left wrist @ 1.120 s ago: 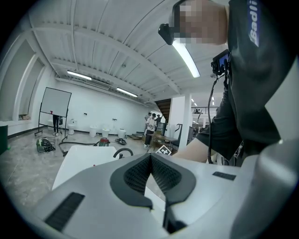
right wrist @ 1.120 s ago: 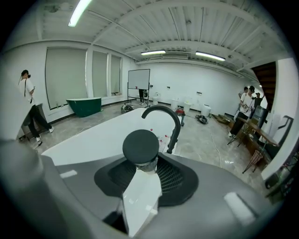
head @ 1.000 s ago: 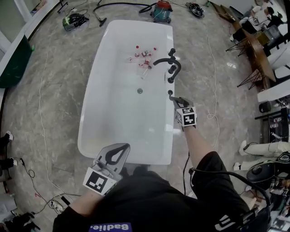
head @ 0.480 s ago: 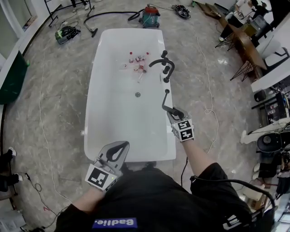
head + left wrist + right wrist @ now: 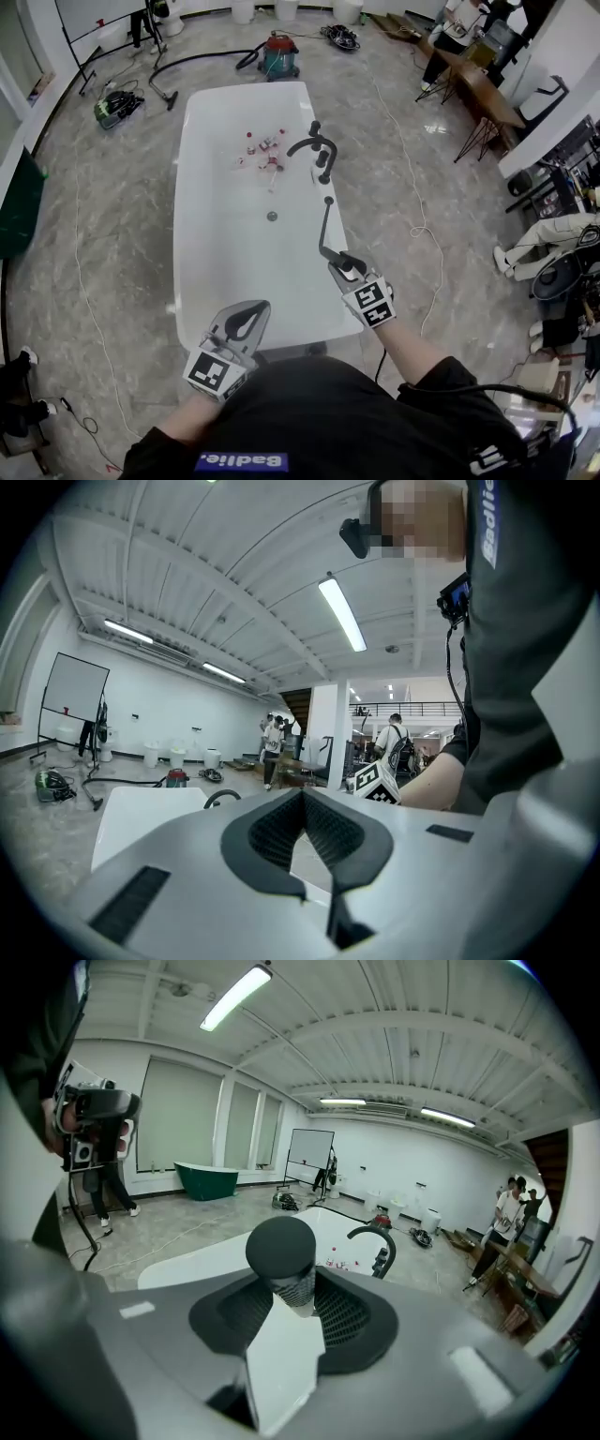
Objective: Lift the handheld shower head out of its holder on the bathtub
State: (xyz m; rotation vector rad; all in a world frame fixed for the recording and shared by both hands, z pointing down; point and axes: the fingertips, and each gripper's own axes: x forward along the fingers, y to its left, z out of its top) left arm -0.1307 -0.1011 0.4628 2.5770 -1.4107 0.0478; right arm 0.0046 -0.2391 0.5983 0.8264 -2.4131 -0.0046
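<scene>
A white freestanding bathtub [image 5: 187,234] stands on a grey marble floor [image 5: 103,234], a red vacuum cleaner [image 5: 279,56] beyond its far end, a black faucet [image 5: 314,145] on its right rim. The right gripper [image 5: 342,267] is clamped on the black handheld shower head [image 5: 324,225], held above that rim apart from the faucet; the left gripper [image 5: 258,309], closed and empty, hovers at the tub's near end.

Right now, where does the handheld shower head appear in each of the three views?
Head view: the shower head is right of centre, near the right rim of the bathtub, held in the right gripper.
Left gripper view: not in it.
Right gripper view: at the centre, its round black end sticks out between the jaws.
Shared landmark: the black curved faucet.
</scene>
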